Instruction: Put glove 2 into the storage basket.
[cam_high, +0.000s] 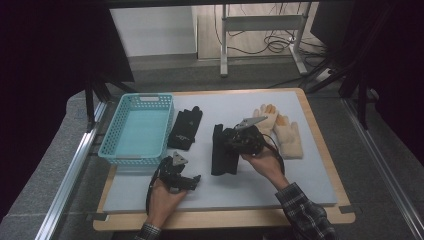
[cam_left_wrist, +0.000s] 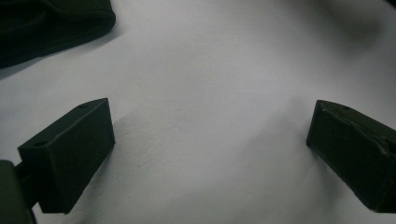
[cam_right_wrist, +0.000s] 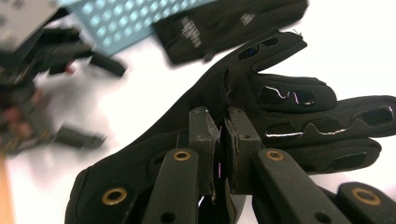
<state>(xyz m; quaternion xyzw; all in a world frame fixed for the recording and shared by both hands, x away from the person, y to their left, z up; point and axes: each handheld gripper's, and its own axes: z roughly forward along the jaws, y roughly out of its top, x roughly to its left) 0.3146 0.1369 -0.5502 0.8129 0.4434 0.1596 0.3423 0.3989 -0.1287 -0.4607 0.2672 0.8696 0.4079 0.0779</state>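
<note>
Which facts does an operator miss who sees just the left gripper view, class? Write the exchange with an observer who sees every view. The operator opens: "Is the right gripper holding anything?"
Observer: Yes, the right gripper is shut on a black glove.
Operator: Is there anywhere to put it?
Observer: A teal basket stands at the table's left side, with nothing visible in it.
Operator: Are there other gloves besides black ones?
Observer: Two cream gloves with orange fingertips lie side by side on the mat at the table's right.
</note>
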